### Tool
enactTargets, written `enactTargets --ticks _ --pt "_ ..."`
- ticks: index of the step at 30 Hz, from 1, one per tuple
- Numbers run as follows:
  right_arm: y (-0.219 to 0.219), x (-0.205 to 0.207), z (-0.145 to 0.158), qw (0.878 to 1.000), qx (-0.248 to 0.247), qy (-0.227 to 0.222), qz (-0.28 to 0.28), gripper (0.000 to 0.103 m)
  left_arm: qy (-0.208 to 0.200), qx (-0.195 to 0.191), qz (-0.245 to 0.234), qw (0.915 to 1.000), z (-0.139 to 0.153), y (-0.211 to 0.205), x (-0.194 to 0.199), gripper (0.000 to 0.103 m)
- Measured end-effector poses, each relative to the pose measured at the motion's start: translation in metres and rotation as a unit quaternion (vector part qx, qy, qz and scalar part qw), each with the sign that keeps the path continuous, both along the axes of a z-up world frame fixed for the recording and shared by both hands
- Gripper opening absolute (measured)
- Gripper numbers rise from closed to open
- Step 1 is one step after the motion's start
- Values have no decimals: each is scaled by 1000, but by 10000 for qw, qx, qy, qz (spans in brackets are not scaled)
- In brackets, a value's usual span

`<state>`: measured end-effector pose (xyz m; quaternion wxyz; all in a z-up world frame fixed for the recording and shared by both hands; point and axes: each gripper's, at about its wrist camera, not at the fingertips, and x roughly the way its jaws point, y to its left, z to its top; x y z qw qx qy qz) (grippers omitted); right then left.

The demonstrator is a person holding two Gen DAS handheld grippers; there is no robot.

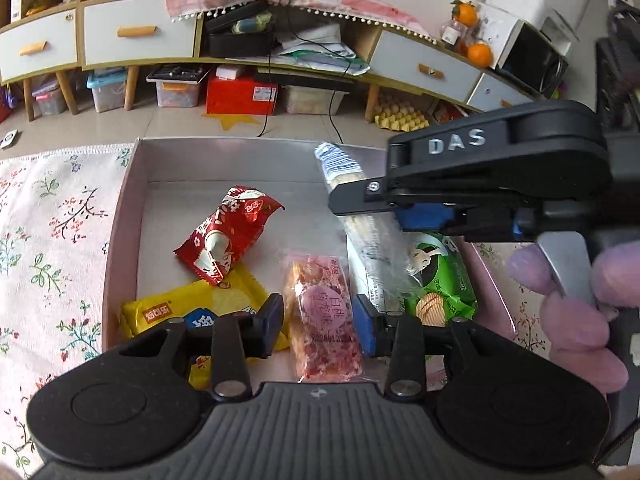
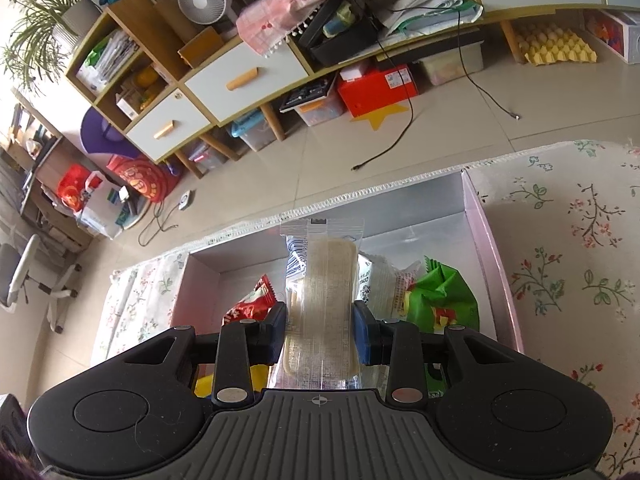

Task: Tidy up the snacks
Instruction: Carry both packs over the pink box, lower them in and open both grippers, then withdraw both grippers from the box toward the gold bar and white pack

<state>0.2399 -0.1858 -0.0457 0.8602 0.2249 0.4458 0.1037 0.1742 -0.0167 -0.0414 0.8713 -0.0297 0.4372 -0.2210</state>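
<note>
A shallow pink-walled box (image 1: 120,240) holds a red packet (image 1: 228,236), a yellow packet (image 1: 192,312), a pink nougat bar (image 1: 324,312) and a green biscuit packet (image 1: 440,280). My left gripper (image 1: 318,322) is open, its fingers either side of the pink bar. My right gripper (image 2: 320,336) is shut on a clear-wrapped pale wafer bar (image 2: 328,292), held above the box (image 2: 484,240). That bar (image 1: 340,164) and the right gripper (image 1: 400,204) also show in the left wrist view, over the box's right half.
The box sits on a floral cloth (image 1: 52,240) on a table. Beyond the table edge is a tiled floor (image 1: 200,124) with cables, storage bins and a long cabinet (image 1: 136,36). A gloved hand (image 1: 580,312) holds the right gripper.
</note>
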Motion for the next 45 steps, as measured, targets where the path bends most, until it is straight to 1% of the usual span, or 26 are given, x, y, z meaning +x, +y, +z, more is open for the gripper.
enactTargets --ticks 1,3,4,5,6,7,8,13,16,18,20,23,29,32,36,40,45 --pt "0 1 0 10000 4 7 10 33 -11 17 -36 10000 0 -1 0 39" --pt "1 1 0 10000 31 -14 58 37 -42 51 -92 9999 1 -3 -1 42" --pt "1 1 1 9999 53 -32 81 38 -52 63 -134 9999 1 -4 -1 47" --pt "2 1 2 9999 77 -33 106 38 -79 72 -168 9998 2 -5 -2 53" --pt "2 1 2 9999 86 -25 117 46 -118 102 -178 9997 3 -6 -3 58" --pt "3 0 4 9999 74 -31 118 49 -166 149 -176 9996 3 -8 -4 65" --pt "3 0 5 9999 44 -49 123 54 -215 195 -182 9994 4 -9 -5 68" --pt "3 -6 12 9998 -41 -88 185 55 -202 277 -184 9992 6 -11 -8 73" --pt "0 -12 17 9998 -52 -100 156 62 -204 278 -160 9993 9 -9 -10 76" --pt "-2 -17 22 9998 -63 -113 137 68 -223 292 -133 9992 13 -8 -13 80" --pt "-5 -23 28 9999 -47 -124 102 72 -266 290 -111 9992 19 -6 -18 87" --pt "-8 -32 37 9998 -12 -167 55 79 -291 265 -114 9992 26 -4 -26 91" --pt "-10 -52 54 9996 -72 -248 83 81 -315 313 -164 9989 34 -3 -44 96" --pt "-8 -64 59 9993 -158 -294 138 84 -297 328 -152 9989 37 -1 -53 98" --pt "-7 -79 63 9989 -254 -319 229 85 -322 342 -109 9988 41 6 -63 101" --pt "-8 -95 62 9989 -239 -311 261 85 -325 371 -31 9988 45 15 -74 102" --pt "-9 -113 59 9982 -402 -317 298 85 -350 558 120 9978 46 27 -84 103"
